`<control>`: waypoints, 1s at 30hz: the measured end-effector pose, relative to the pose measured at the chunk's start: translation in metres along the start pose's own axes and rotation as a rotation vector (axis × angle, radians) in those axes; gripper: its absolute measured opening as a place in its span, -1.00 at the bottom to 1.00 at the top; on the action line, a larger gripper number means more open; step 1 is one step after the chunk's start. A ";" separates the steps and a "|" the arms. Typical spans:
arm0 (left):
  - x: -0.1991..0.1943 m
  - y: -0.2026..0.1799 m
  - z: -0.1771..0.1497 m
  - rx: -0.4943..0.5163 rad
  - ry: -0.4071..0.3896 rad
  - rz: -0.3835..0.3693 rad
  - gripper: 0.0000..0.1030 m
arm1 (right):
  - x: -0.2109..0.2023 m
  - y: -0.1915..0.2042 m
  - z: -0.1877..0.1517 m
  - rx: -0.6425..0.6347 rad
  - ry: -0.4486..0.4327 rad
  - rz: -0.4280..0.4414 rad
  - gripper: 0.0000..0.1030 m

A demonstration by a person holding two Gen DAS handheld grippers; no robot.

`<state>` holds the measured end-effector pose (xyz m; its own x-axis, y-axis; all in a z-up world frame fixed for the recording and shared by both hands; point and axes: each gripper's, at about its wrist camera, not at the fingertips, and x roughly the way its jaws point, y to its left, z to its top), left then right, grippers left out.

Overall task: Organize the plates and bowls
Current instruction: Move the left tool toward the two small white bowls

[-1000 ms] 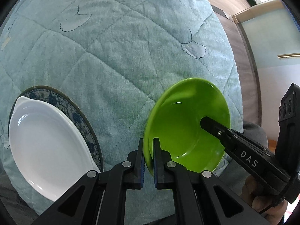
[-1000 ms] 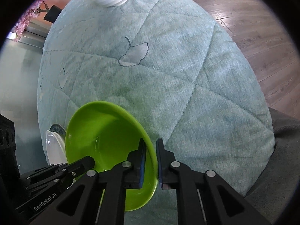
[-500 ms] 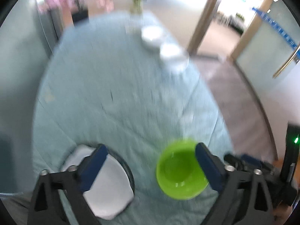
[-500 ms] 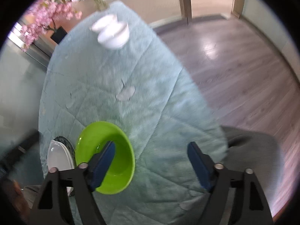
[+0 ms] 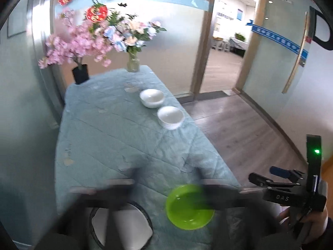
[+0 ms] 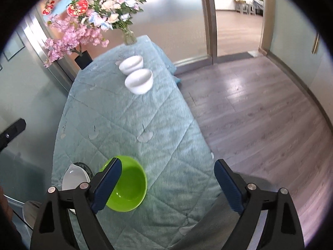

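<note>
A green bowl sits upright on the pale blue quilted table near its front edge. To its left a white oval dish lies on a dark patterned plate. Two white bowls stand far back on the right. My left gripper is motion-blurred, high above the bowl, open wide and empty. My right gripper also hangs above the table; its jaws are opening with nothing between them.
A glass vase of flowers and a black pot of pink blossom stand at the table's far end. A glass wall runs along the left. Wooden floor and a doorway lie to the right. A hand holds the right gripper.
Both grippers were shut on the green bowl's rim. They have let go, opened wide and risen well above the table. The bowl now rests beside the white dish.
</note>
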<state>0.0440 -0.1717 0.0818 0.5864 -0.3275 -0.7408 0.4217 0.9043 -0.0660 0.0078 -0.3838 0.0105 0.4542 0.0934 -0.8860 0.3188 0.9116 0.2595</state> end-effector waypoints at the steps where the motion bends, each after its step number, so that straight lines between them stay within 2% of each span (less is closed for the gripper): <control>1: -0.006 0.002 0.003 -0.026 -0.043 0.004 0.93 | -0.001 0.000 0.003 -0.005 -0.008 0.002 0.75; 3: -0.007 0.005 0.012 -0.045 -0.067 -0.022 0.97 | -0.002 -0.001 0.008 0.000 -0.013 0.009 0.76; 5: -0.002 0.009 0.020 -0.045 -0.051 -0.037 0.86 | 0.000 -0.002 0.011 -0.005 -0.004 0.027 0.69; 6: 0.002 0.011 0.025 -0.050 -0.046 -0.050 0.53 | 0.000 -0.001 0.013 -0.008 -0.007 0.030 0.59; 7: 0.005 0.013 0.029 -0.049 -0.033 -0.062 -0.05 | 0.000 0.000 0.016 -0.016 -0.018 0.018 -0.02; 8: 0.008 0.015 0.034 -0.039 -0.008 -0.080 -0.41 | -0.001 0.001 0.017 -0.022 -0.024 -0.002 -0.90; 9: 0.015 0.016 0.039 -0.020 0.029 -0.091 -1.00 | -0.001 0.001 0.021 -0.029 -0.029 -0.030 -0.93; 12: 0.019 0.016 0.051 0.005 0.004 -0.082 -1.00 | -0.005 -0.001 0.036 -0.025 -0.065 0.016 -0.93; 13: 0.020 0.015 0.058 0.016 -0.016 -0.076 -0.90 | -0.006 0.000 0.043 -0.031 -0.075 0.038 -0.93; 14: 0.021 0.014 0.064 0.022 -0.027 -0.060 -0.69 | -0.007 0.001 0.052 -0.044 -0.089 0.058 -0.84; 15: 0.025 0.015 0.072 0.021 -0.027 -0.031 0.24 | -0.007 0.002 0.059 -0.060 -0.098 0.072 -0.58; 16: 0.028 0.018 0.081 0.002 -0.029 -0.013 1.00 | -0.009 0.003 0.066 -0.075 -0.113 0.081 0.45; 17: 0.028 0.023 0.087 -0.026 -0.061 -0.012 0.94 | -0.011 0.004 0.075 -0.081 -0.143 0.091 0.95; 18: 0.027 0.028 0.095 -0.055 -0.095 -0.023 0.96 | -0.016 0.004 0.085 -0.084 -0.188 0.102 0.99; 22: 0.045 0.045 0.131 -0.087 -0.083 -0.038 0.97 | -0.017 0.003 0.122 -0.081 -0.234 0.132 0.99; 27: 0.073 0.072 0.176 -0.101 -0.052 -0.030 0.97 | 0.001 0.011 0.169 -0.111 -0.225 0.173 0.99; 30: 0.093 0.086 0.206 -0.109 -0.012 -0.051 0.97 | 0.011 0.017 0.193 -0.127 -0.223 0.218 0.99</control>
<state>0.2768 -0.1807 0.1449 0.5745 -0.3760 -0.7270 0.3734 0.9108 -0.1760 0.1787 -0.4447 0.0796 0.6756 0.2141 -0.7055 0.0949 0.9237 0.3712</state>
